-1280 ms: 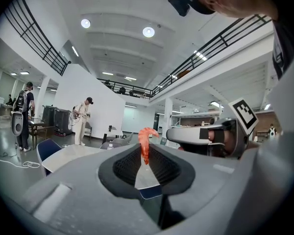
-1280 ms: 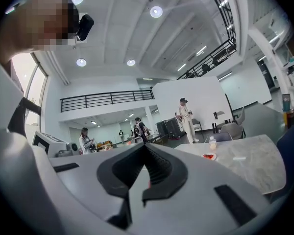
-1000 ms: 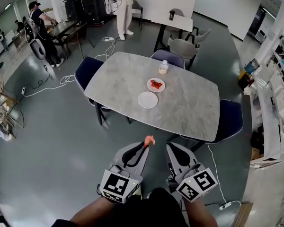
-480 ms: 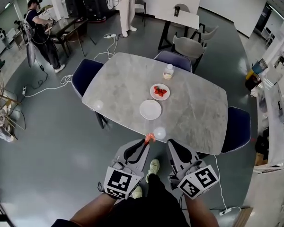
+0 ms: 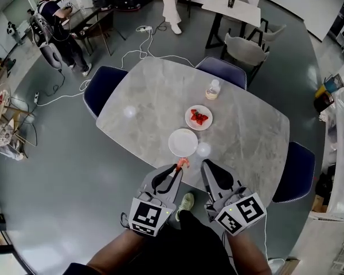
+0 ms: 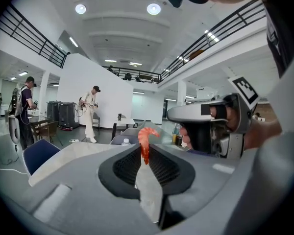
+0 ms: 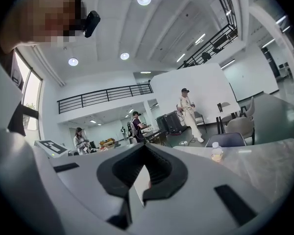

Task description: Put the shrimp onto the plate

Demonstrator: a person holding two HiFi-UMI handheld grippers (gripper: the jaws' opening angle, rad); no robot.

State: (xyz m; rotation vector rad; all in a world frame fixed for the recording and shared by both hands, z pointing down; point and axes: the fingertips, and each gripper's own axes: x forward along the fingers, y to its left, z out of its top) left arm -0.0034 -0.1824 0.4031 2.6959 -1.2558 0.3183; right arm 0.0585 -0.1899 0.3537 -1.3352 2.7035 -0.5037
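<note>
An orange shrimp (image 5: 183, 164) sticks up from the tips of my left gripper (image 5: 180, 168), which is shut on it. In the left gripper view the shrimp (image 6: 145, 142) curls above the dark pads (image 6: 125, 166). It hangs over the near edge of the grey marble table (image 5: 155, 96), just short of an empty white plate (image 5: 183, 142). A second white plate (image 5: 190, 119) behind it holds several red shrimp (image 5: 199, 117). My right gripper (image 5: 206, 166) hangs beside the left one, shut with nothing in it, its jaws together in the right gripper view (image 7: 142, 179).
A small bottle (image 5: 212, 89) stands on the table behind the plates. Dark blue chairs (image 5: 104, 87) surround the table. Cables trail over the floor (image 5: 57, 153) at the left. People stand at benches in the far background.
I have moved closer to the table. Both grippers, the left still holding the shrimp, went from over the floor to the table's near edge by the empty plate.
</note>
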